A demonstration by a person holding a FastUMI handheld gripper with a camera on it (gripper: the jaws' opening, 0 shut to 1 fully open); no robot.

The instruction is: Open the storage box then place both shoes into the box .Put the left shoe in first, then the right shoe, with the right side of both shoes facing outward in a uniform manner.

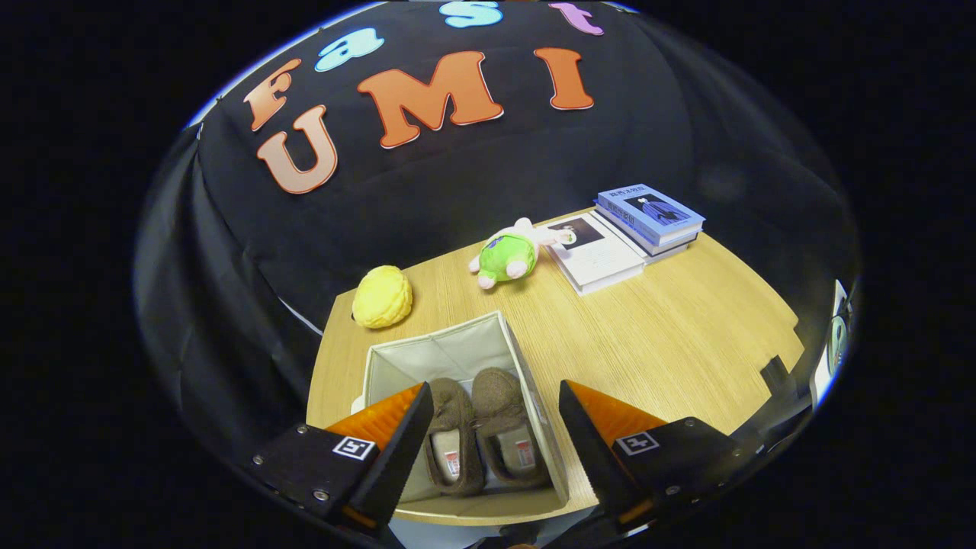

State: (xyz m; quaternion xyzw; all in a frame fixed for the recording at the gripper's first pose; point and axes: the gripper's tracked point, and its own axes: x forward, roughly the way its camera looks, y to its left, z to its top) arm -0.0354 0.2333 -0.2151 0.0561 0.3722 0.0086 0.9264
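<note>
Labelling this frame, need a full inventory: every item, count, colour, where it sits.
storage box: 1, beige fabric, open, near edge of the table, under and between the fingers
shoes: 2, brown, side by side inside the storage box, toes pointing away
yellow plush: 1, yellow, on the table beyond the box's far left corner
green plush toy: 1, green and pink-white, lying beyond the box, beside the books
books: several, white open one plus a blue-topped stack, far right of the table
table: 1, light wood
gripper: 1, fingers apart above the box, holding nothing
</note>
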